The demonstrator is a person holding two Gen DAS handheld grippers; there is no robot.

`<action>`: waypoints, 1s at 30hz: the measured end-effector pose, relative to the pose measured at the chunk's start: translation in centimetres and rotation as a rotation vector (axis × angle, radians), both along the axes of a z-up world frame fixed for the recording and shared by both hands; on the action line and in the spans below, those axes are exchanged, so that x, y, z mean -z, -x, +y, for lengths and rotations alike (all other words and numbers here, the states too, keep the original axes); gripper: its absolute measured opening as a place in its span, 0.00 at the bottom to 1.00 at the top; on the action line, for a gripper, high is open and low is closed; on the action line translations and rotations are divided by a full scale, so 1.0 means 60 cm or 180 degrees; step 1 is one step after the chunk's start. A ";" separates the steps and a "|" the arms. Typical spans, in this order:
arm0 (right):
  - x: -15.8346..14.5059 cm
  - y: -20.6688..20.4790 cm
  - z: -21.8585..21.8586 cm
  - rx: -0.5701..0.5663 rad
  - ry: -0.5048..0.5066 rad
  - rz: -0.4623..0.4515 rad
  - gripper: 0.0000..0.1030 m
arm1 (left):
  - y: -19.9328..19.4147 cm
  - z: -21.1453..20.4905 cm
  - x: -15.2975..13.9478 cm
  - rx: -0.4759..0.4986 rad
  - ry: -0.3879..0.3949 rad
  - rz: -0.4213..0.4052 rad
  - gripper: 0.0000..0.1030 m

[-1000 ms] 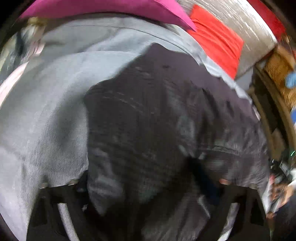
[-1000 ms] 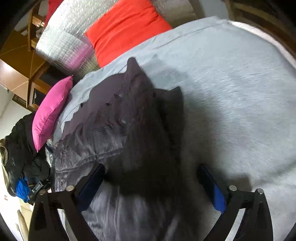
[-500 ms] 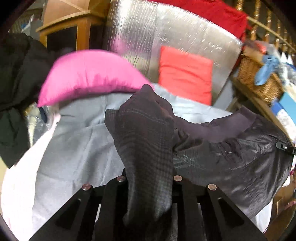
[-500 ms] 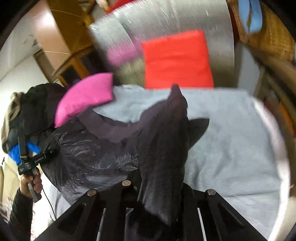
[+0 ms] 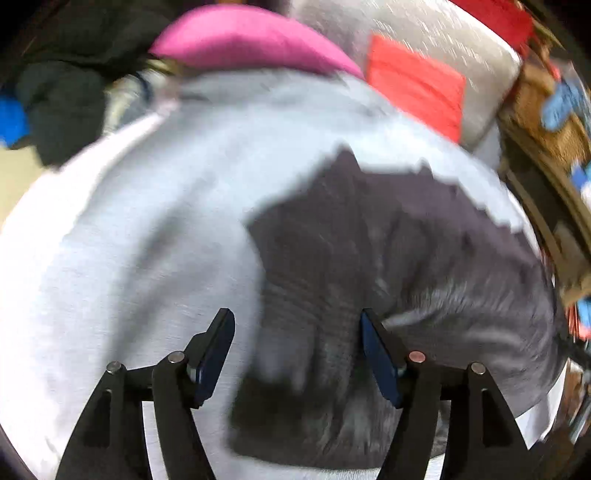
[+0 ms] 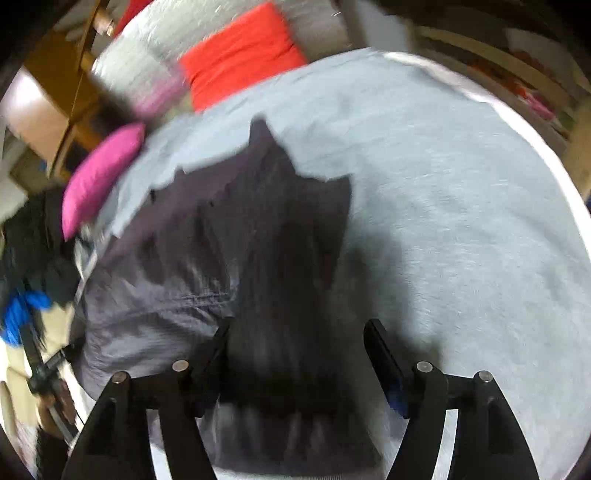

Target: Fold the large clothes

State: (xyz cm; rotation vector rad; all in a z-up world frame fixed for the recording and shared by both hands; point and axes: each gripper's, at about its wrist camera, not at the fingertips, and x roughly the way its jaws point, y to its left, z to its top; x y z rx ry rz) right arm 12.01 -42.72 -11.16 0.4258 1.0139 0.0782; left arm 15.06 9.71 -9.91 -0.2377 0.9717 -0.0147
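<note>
Hovering with jaws spread wide, the left gripper (image 5: 297, 356) and right gripper (image 6: 297, 363) grasp nothing while the dark jacket (image 6: 229, 266) lies rumpled on the grey bed (image 6: 461, 221), folding seemingly barely begun.

Under my grippers I am seeing one bed (image 6: 461, 206), covered in a light grey sheet (image 5: 155, 229) with a white edge showing along its rim. Lying directly on it: a dark grey jacket (image 5: 424, 266), spread out and creased; a pink pillow (image 5: 251, 44) at the far end; a red cushion (image 6: 240, 59) propped beside a silver quilted panel (image 5: 436, 33).
</note>
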 end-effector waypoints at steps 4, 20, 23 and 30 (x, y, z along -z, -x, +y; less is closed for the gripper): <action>-0.093 0.003 0.028 -0.0015 0.0643 -0.0394 0.71 | -0.005 0.000 -0.073 -0.0293 -0.0359 -0.0402 0.69; 0.015 -0.157 0.110 -0.0276 0.0932 -0.0048 0.72 | -0.071 -0.138 0.042 0.0095 -0.0881 -0.0005 0.70; -0.001 -0.142 0.109 -0.0189 0.1013 -0.0074 0.72 | -0.067 -0.131 0.028 0.0085 -0.0767 -0.0010 0.70; -0.115 -0.011 0.166 -0.0110 0.1075 -0.0791 0.81 | 0.006 -0.121 -0.036 0.0023 -0.0560 -0.0283 0.80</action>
